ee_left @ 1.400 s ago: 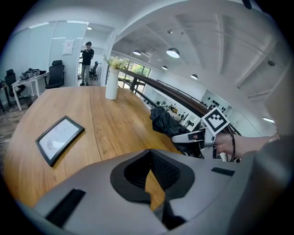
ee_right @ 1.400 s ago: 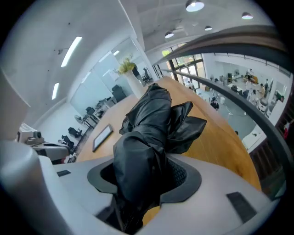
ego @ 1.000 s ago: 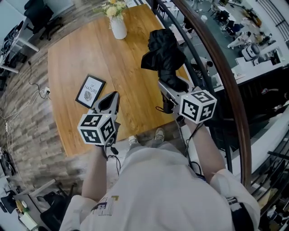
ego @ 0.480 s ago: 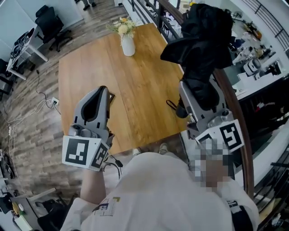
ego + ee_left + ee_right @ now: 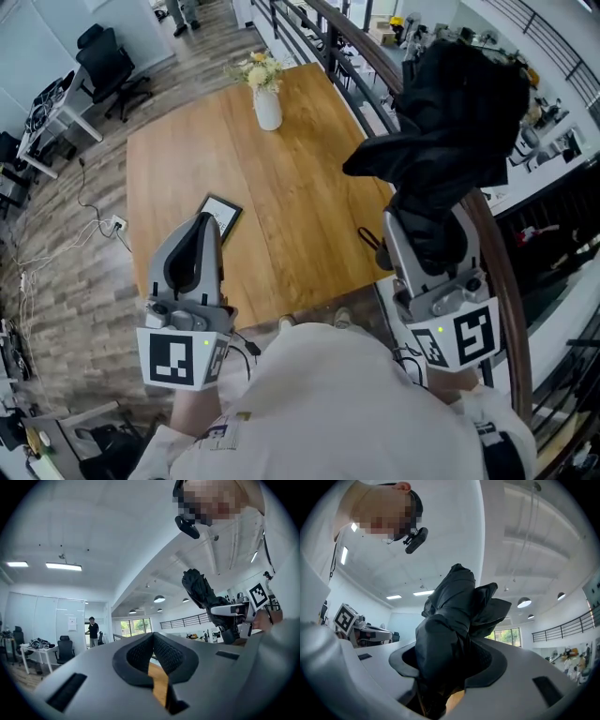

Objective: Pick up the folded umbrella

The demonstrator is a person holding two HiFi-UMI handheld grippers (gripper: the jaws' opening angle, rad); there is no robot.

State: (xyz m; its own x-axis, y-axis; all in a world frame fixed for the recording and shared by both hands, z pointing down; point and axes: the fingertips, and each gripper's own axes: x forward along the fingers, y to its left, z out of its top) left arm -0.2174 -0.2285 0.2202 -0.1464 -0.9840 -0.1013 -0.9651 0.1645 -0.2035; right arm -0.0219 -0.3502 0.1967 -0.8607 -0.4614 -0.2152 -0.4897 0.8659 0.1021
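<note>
The folded black umbrella (image 5: 450, 141) is up in the air at the right, well above the wooden table (image 5: 281, 206). My right gripper (image 5: 427, 234) is shut on its lower part, and the loose fabric bulges out past the jaws. In the right gripper view the umbrella (image 5: 450, 634) fills the space between the pads of the right gripper (image 5: 447, 656). My left gripper (image 5: 202, 225) is raised at the left, shut, with nothing in it. Its fingertips meet in the left gripper view, where the left gripper (image 5: 153, 637) looks level across the room and the umbrella (image 5: 201, 590) shows at the right.
A white vase with flowers (image 5: 266, 103) stands at the table's far edge. A framed card (image 5: 220, 214) lies on the table just beyond my left gripper. A dark railing (image 5: 375, 66) runs along the table's right side. Office chairs (image 5: 108, 66) stand far left.
Both grippers have risen toward the camera and rolled. The umbrella has gone up with the right gripper, from low over the table to high above its right edge.
</note>
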